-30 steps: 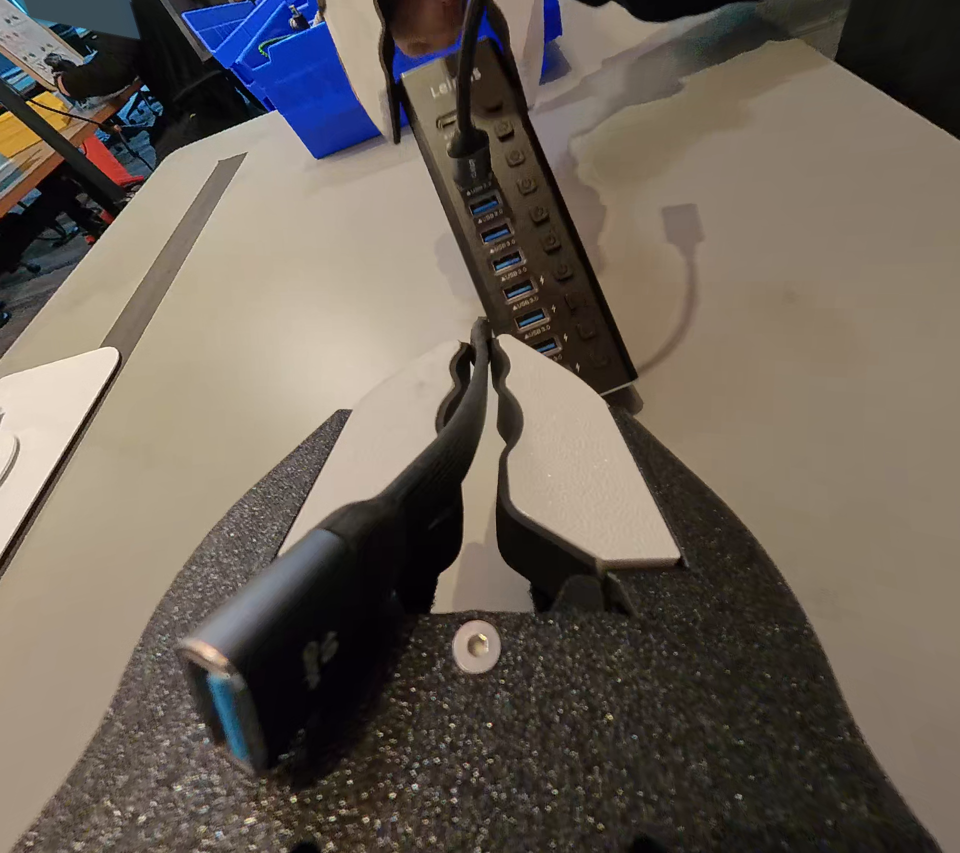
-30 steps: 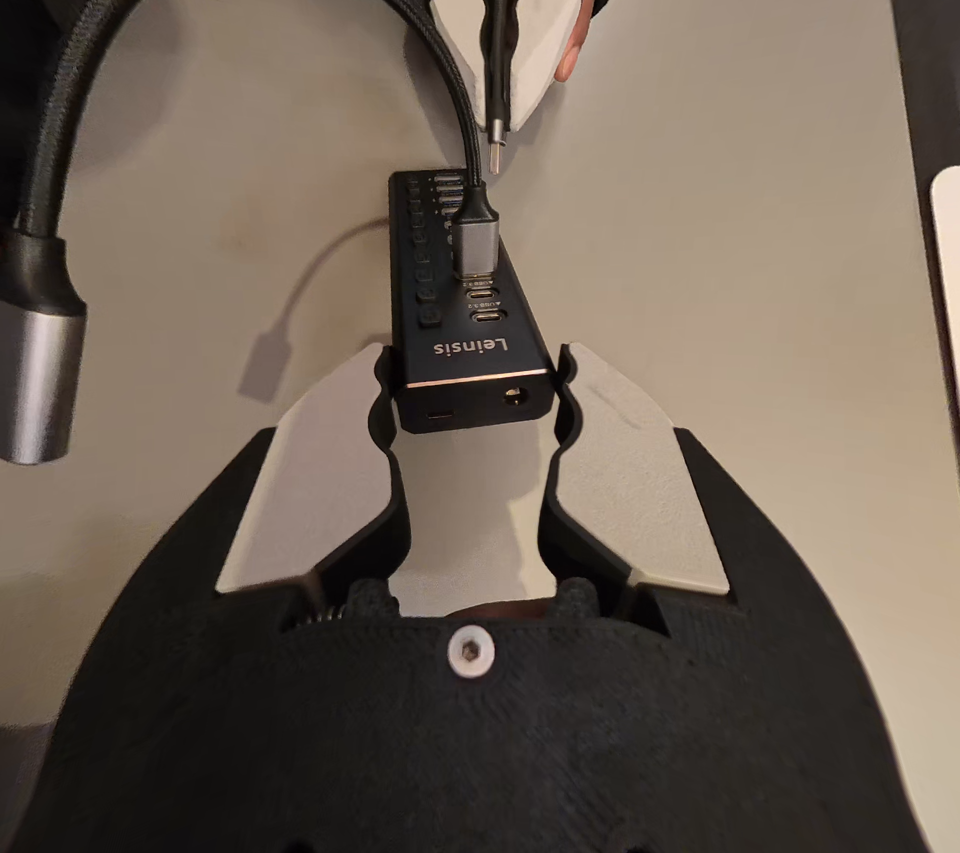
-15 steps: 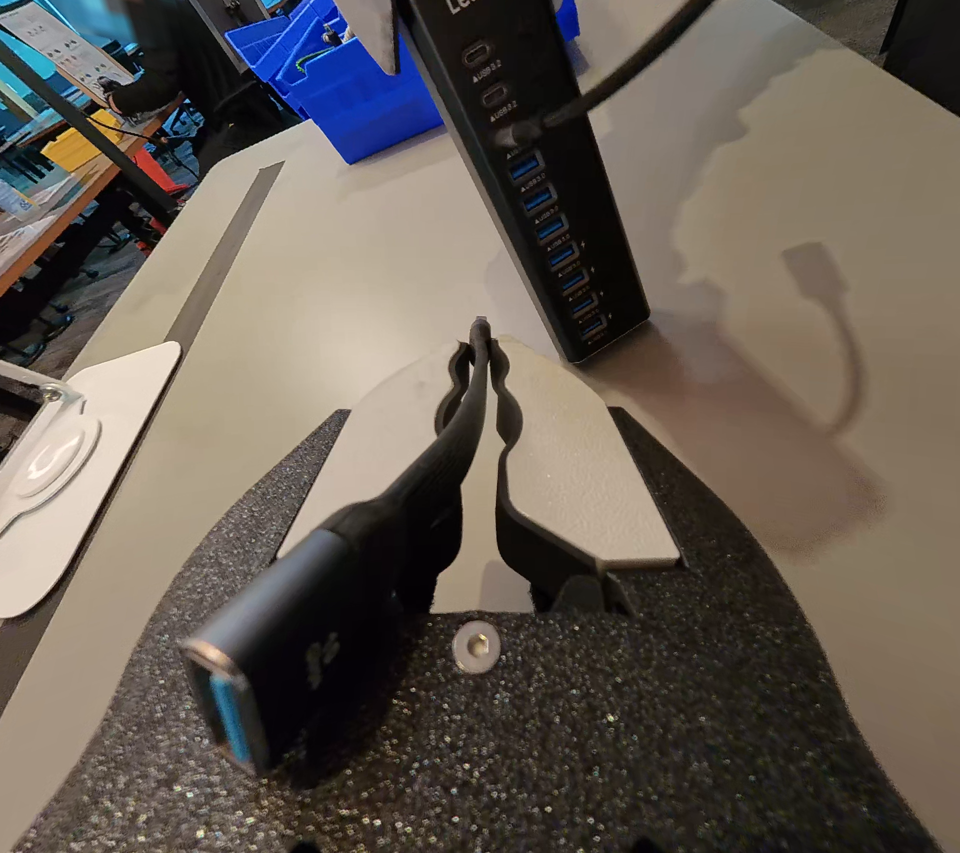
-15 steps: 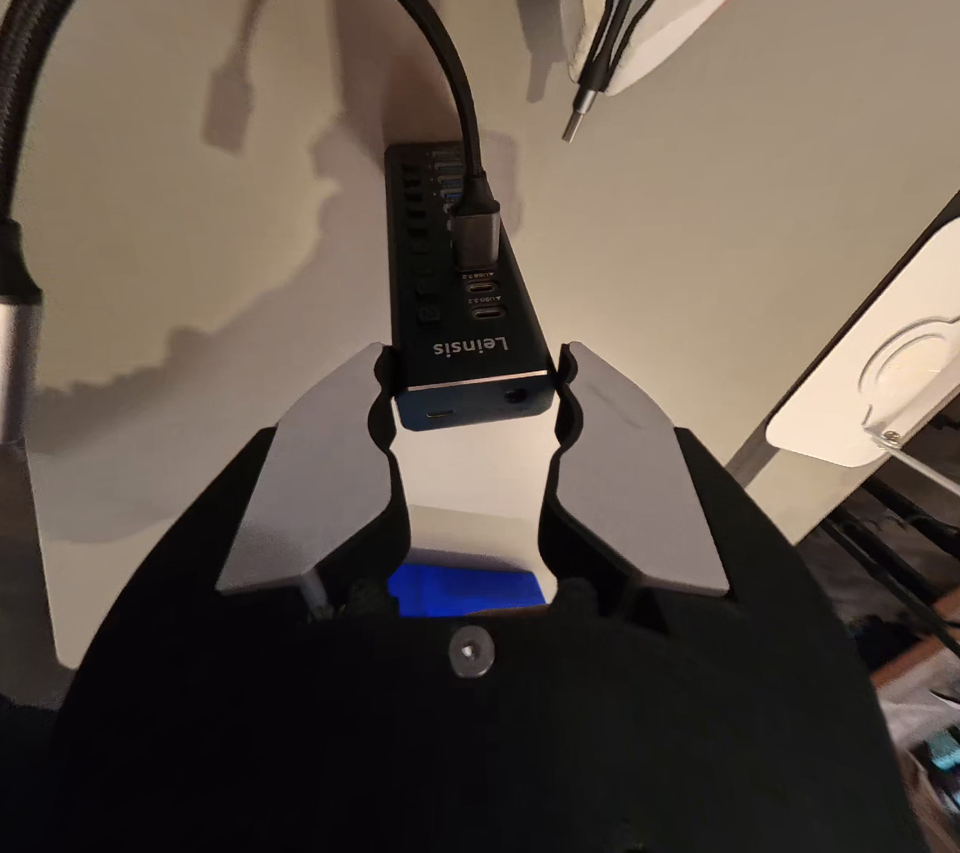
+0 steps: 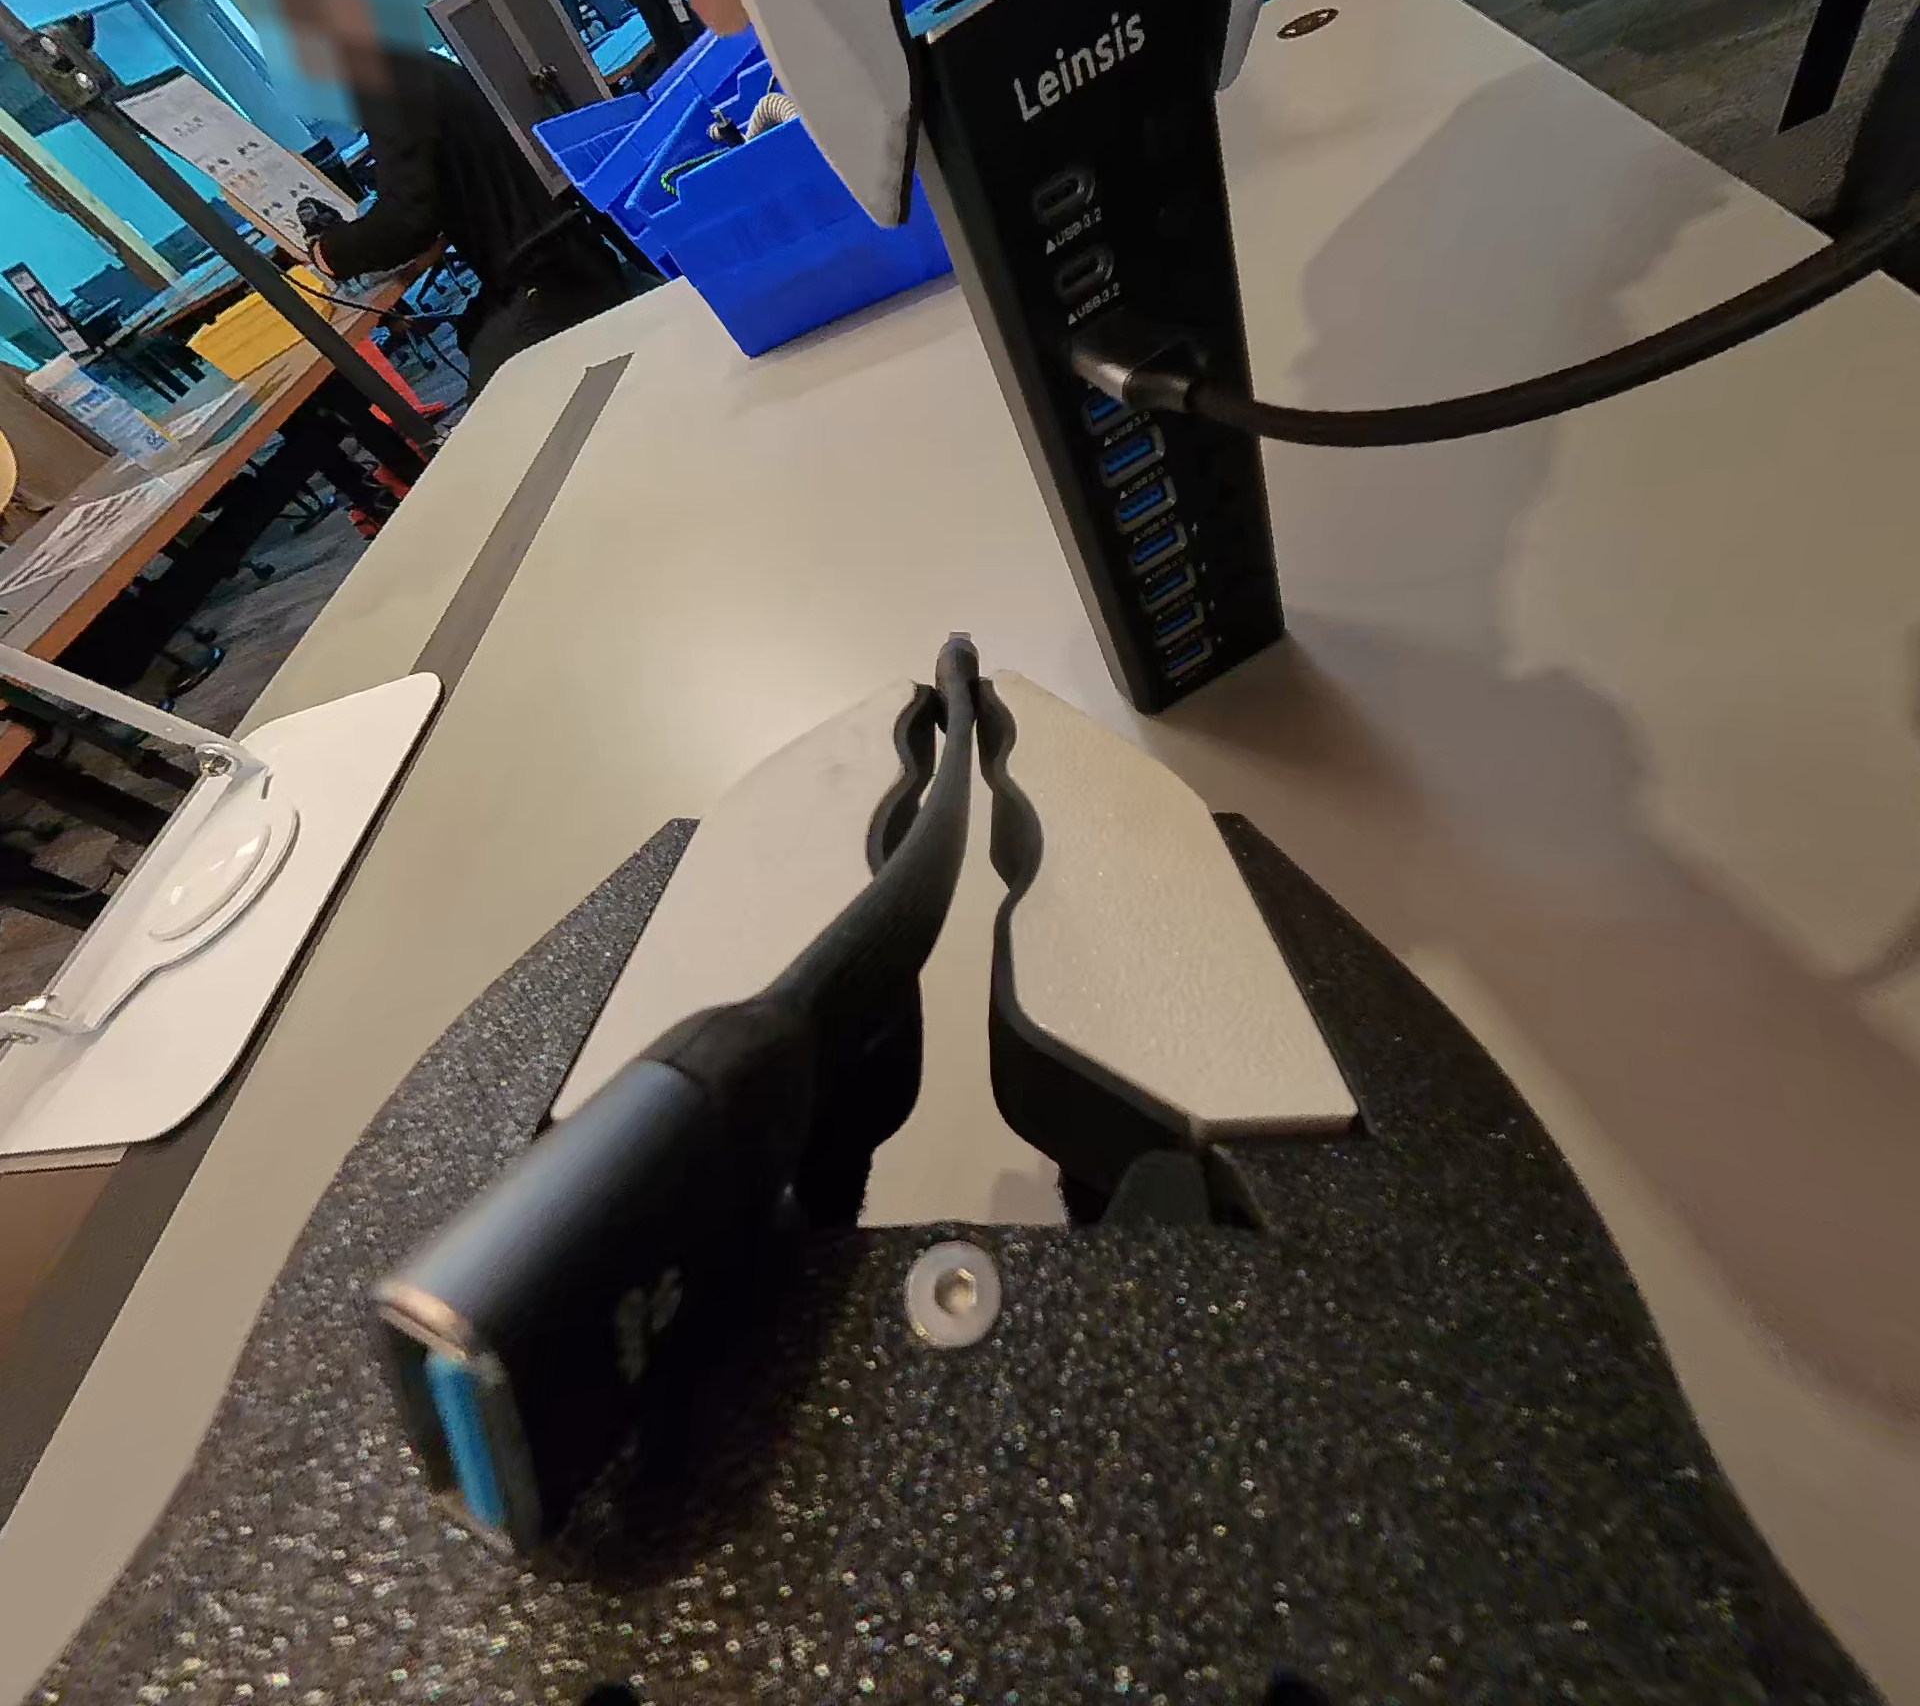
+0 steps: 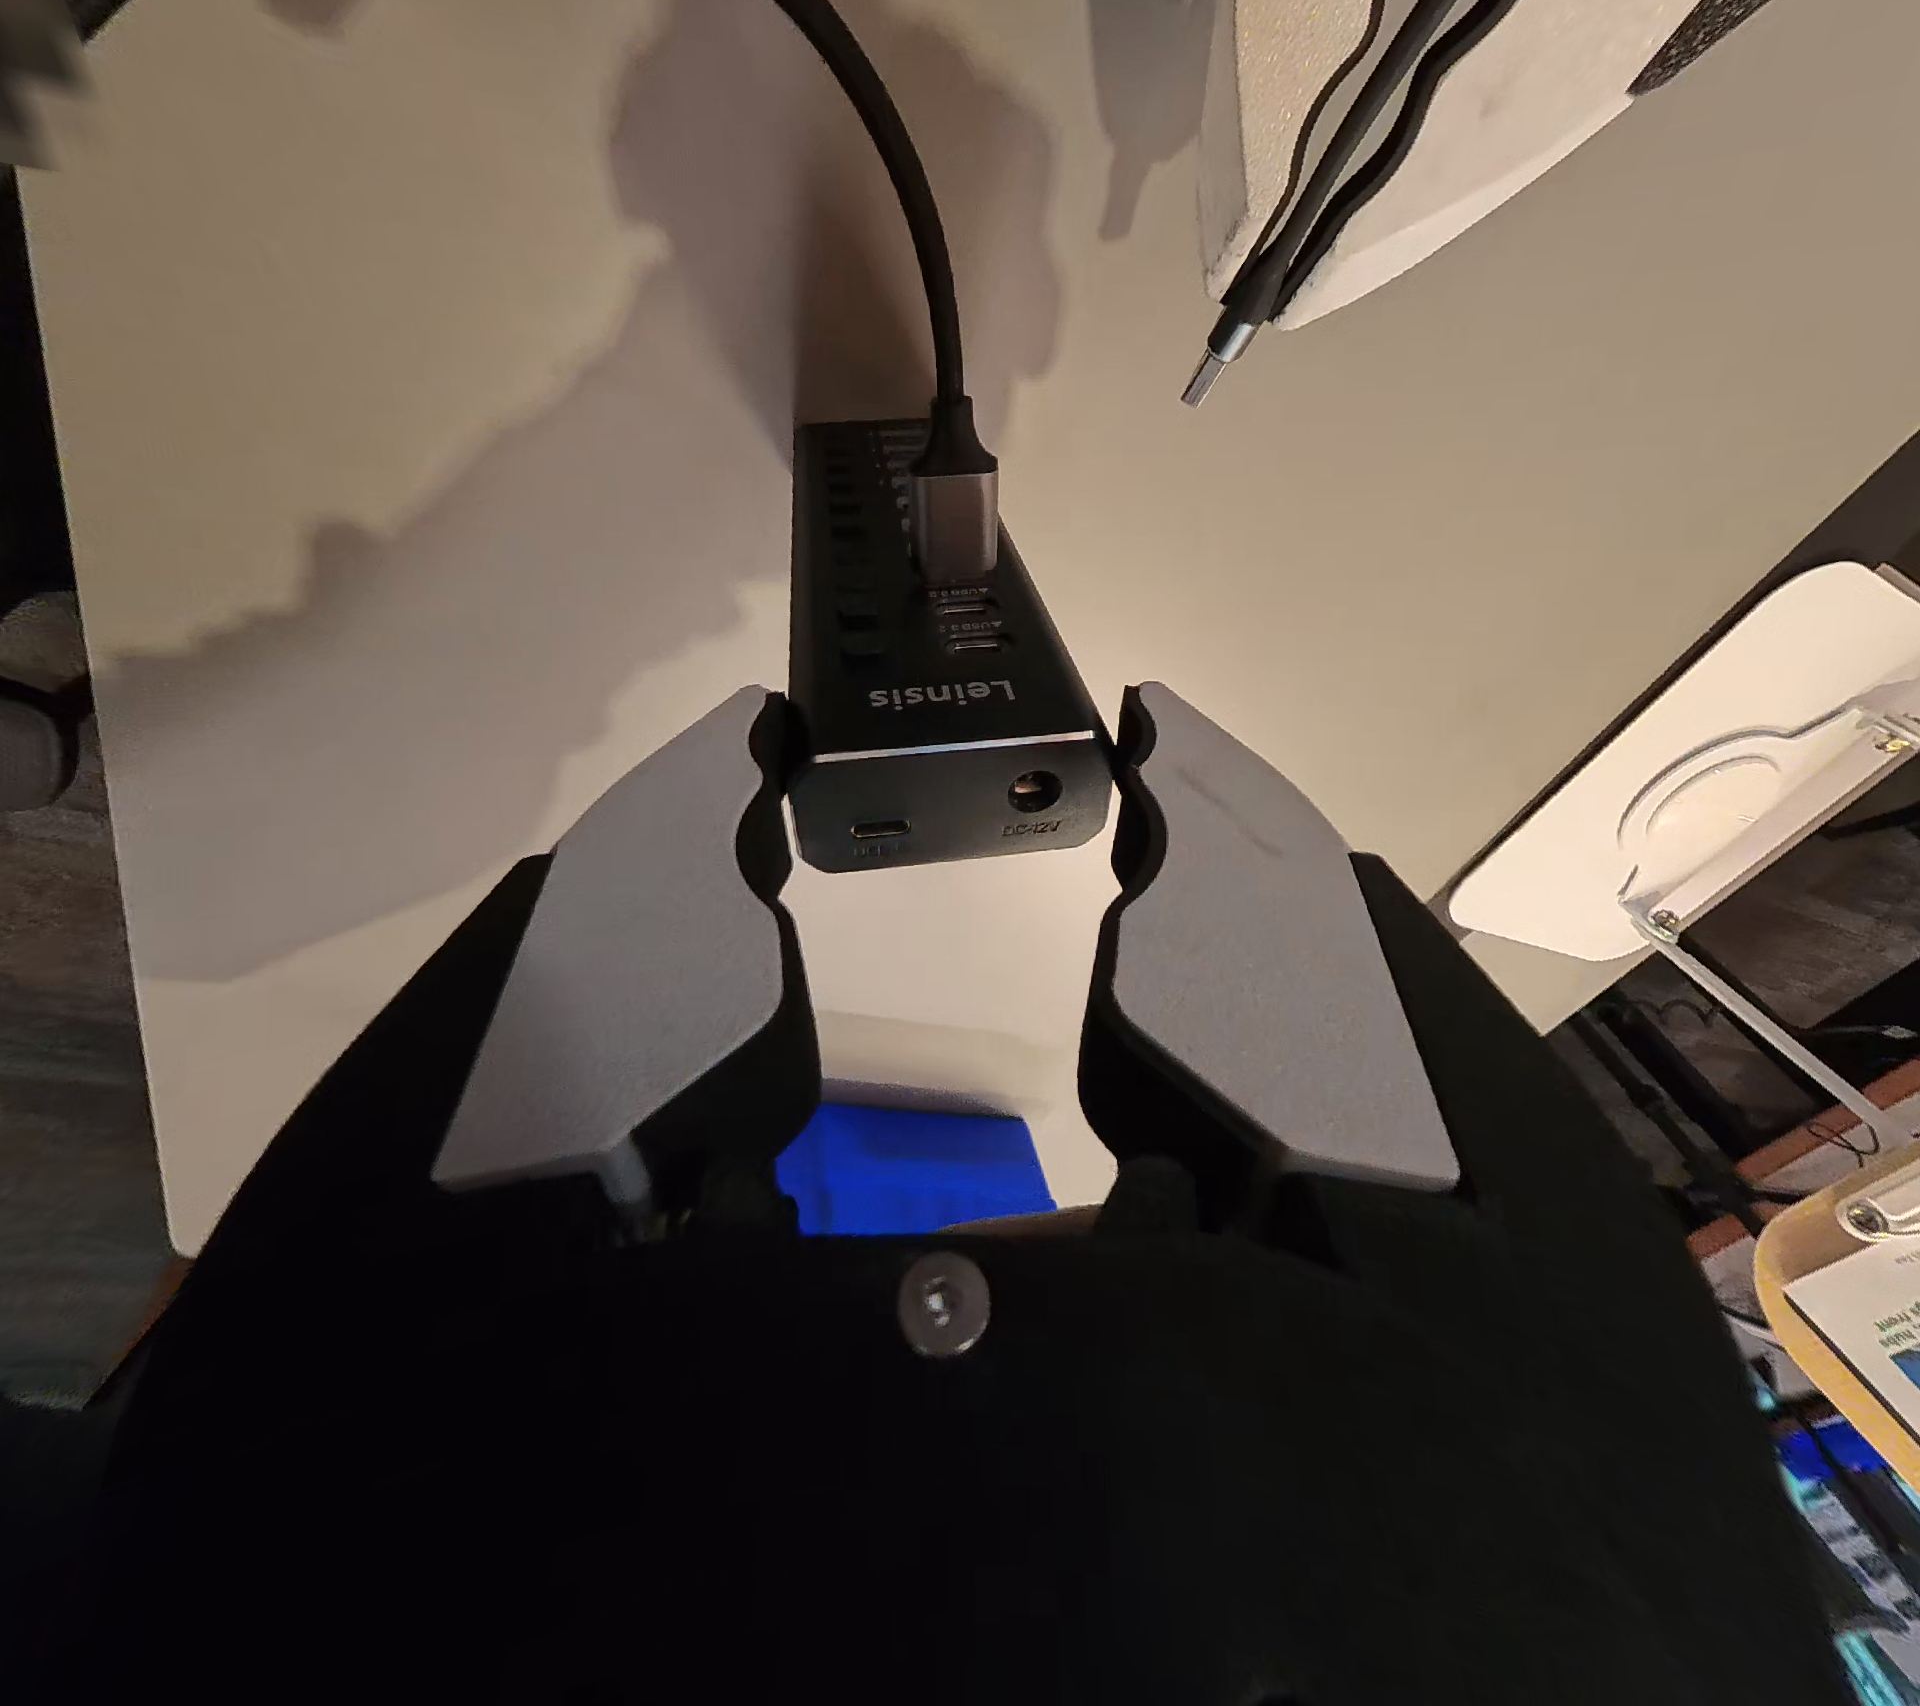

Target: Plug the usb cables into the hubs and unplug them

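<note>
Beige table (image 5: 727, 513) bears white-lettered black hub (image 6: 940, 700), upright in right gripper (image 6: 943, 711).

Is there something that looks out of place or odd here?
Yes. The long black USB hub stands steeply on one end on the grey table, gripped at its top by the right tongs, not lying flat. A braided black cable stays plugged in.

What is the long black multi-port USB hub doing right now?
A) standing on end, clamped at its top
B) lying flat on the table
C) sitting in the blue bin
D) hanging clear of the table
A: the long black multi-port USB hub stands on end on the pale grey table, clamped at its top by the right tongs.
</note>
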`<state>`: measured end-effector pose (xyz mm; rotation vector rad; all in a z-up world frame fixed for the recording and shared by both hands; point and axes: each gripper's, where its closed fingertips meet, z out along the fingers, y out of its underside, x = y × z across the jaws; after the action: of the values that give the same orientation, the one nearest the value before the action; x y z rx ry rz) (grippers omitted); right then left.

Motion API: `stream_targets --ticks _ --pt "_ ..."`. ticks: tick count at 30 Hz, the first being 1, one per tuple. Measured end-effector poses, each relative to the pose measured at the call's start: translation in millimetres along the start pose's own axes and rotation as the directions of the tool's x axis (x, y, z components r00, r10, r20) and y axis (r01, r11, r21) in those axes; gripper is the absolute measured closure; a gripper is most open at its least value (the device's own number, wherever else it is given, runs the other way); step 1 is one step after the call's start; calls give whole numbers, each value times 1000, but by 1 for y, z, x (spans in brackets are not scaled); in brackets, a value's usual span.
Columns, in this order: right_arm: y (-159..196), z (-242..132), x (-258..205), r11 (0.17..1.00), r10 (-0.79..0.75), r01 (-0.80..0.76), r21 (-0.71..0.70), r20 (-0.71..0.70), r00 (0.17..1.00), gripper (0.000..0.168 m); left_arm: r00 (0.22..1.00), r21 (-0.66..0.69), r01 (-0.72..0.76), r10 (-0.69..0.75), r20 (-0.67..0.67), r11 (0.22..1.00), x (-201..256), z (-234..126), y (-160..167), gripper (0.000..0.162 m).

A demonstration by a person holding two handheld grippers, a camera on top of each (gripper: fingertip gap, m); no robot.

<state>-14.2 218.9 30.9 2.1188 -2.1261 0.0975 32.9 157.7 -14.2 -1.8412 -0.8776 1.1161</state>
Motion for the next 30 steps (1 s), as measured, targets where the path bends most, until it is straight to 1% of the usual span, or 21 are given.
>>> stream_targets --ticks 4,10,17,24,27,29,30 --pt "-5 0 -1 999 -2 2 35 3 1000 108 1000 -11 -8 8 -3 1000 1 2 1 155" --pt "-4 1 -1 999 -18 17 31 9 1000 108 1000 -11 -6 6 4 1000 -1 0 0 155" --pt "-2 6 -1 998 -16 16 57 6 1000 108 1000 -15 2 -2 -6 1000 0 2 3 155" --pt "-2 5 2 993 3 -3 116 0 1000 99 1000 -16 6 -7 -7 1000 0 2 4 155" --pt "-4 -3 5 979 32 -28 203 -17 999 94 1000 -11 10 -10 -4 1000 -1 1 4 155" --pt "-6 -12 6 942 78 -63 329 -34 996 90 1000 -9 9 -9 -2 1000 -1 0 4 155" --pt "-6 -17 6 910 108 -81 406 -44 993 87 1000 -7 9 -9 -1 1000 -1 0 4 155"
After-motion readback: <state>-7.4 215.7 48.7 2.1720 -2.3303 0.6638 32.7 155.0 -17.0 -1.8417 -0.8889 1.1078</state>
